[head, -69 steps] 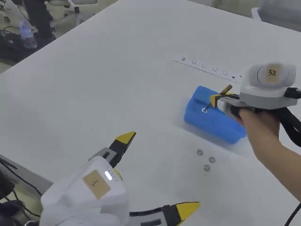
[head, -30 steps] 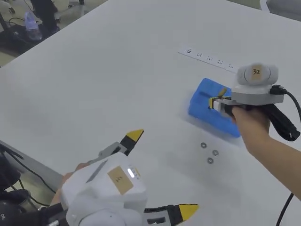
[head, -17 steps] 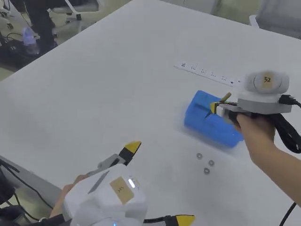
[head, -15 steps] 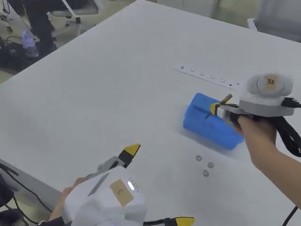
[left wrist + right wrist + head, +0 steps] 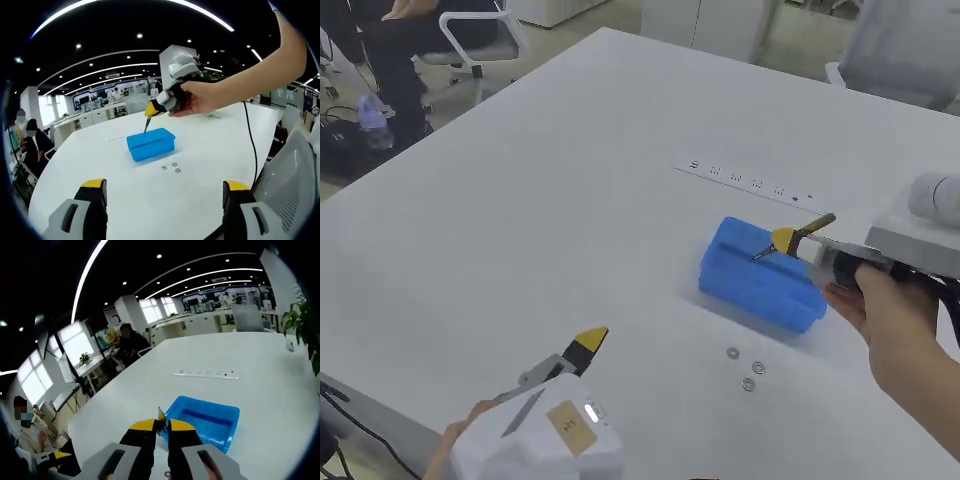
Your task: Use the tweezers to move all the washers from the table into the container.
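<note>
— On the table [image 5: 570,180], where are the washers [image 5: 745,368]?
— Three silver rings, six o'clock of the blue container [image 5: 760,290]. The right gripper [image 5: 161,426] clamps tweezers [image 5: 763,253]; left gripper [image 5: 164,187] gapes, its tan label [image 5: 570,428] unreadable.

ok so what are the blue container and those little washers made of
The shallow blue rectangular container looks like plastic: even saturated colour, rounded moulded corners, soft sheen. The three small round grey washers beside it on the white table look like metal, with pale glints, though too small to judge the finish.
</note>
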The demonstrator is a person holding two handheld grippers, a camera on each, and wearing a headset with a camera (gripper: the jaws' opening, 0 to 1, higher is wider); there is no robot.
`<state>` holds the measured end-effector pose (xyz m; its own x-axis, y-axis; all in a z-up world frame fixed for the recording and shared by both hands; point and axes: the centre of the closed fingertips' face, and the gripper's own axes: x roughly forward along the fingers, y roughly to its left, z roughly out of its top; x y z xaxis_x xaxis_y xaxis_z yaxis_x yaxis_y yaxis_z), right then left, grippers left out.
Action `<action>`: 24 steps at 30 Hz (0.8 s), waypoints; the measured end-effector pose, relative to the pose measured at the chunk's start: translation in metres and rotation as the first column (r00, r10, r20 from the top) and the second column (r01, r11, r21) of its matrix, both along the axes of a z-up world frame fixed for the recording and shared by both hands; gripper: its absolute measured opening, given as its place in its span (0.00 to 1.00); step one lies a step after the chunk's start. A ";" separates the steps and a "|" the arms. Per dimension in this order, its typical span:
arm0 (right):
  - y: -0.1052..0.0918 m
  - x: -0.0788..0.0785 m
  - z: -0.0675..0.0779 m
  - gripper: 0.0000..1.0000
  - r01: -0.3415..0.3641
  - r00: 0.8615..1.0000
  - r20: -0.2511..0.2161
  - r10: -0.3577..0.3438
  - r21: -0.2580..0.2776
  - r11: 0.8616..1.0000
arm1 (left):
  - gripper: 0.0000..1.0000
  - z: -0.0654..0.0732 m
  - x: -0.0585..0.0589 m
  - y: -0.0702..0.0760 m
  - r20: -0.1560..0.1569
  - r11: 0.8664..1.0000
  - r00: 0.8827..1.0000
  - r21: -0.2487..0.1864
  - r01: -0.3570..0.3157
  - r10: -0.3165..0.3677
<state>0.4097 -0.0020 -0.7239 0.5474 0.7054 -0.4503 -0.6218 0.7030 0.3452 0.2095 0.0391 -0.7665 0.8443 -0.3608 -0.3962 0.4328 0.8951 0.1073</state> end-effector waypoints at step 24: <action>-0.012 -0.047 -0.085 0.05 -0.143 0.990 -0.017 0.143 -0.252 0.957 | 0.99 -0.002 0.002 0.003 0.002 1.000 1.000 0.018 -0.013 0.013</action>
<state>0.3630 -0.0145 -0.8086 0.4498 0.6403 -0.6226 -0.7226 0.6706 0.1676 0.2116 0.0424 -0.7681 0.8497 -0.3425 -0.4009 0.4210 0.8984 0.1247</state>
